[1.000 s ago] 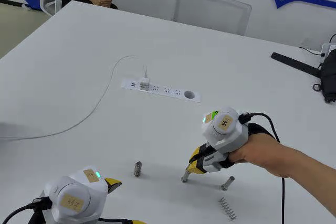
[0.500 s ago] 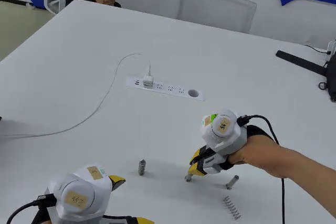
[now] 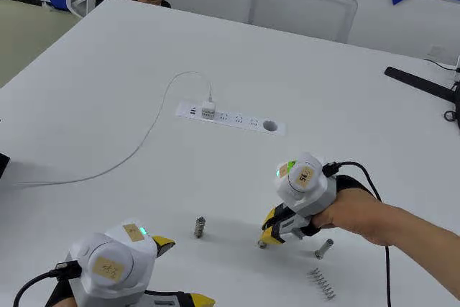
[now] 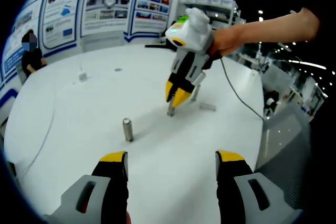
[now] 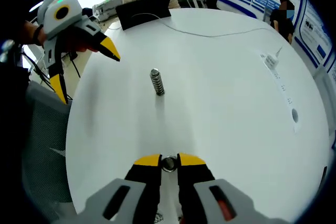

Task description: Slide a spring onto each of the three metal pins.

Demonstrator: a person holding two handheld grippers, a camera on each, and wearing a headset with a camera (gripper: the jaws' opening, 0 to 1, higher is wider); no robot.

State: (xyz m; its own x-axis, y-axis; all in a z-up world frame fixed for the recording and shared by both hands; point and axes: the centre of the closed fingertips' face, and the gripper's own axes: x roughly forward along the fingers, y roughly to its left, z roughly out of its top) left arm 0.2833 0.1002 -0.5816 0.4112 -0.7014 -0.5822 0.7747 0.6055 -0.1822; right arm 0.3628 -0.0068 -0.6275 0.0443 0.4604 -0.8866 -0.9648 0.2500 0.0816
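The right gripper (image 3: pixel 267 237) was pitched steeply down toward the white table (image 3: pixel 108 91), with its yellow tips just above the surface. The right hand (image 3: pixel 348 213) gripped it from behind, and the forearm ran off toward the lower right of the head view. Its jaws were closed on the head of the second pin (image 5: pixel 169 164), which stood on the table directly beneath the tips (image 4: pixel 170 111).

The left gripper (image 4: pixel 171 157) was held low at the near edge of the table, aimed across at the right gripper (image 4: pixel 176 97). Its jaws stood wide apart with nothing between them.

The first pin (image 3: pixel 200 227) stood upright between the two grippers, apart from both, with a spring coiled around it (image 5: pixel 156 82). A third pin (image 3: pixel 324 249) lay tilted just right of the right gripper, bare. A loose spring (image 3: pixel 321 283) lay flat on the table near it, on the near side.

A power strip (image 3: pixel 230 117) with a white cable (image 3: pixel 136 145) lay well beyond the work.
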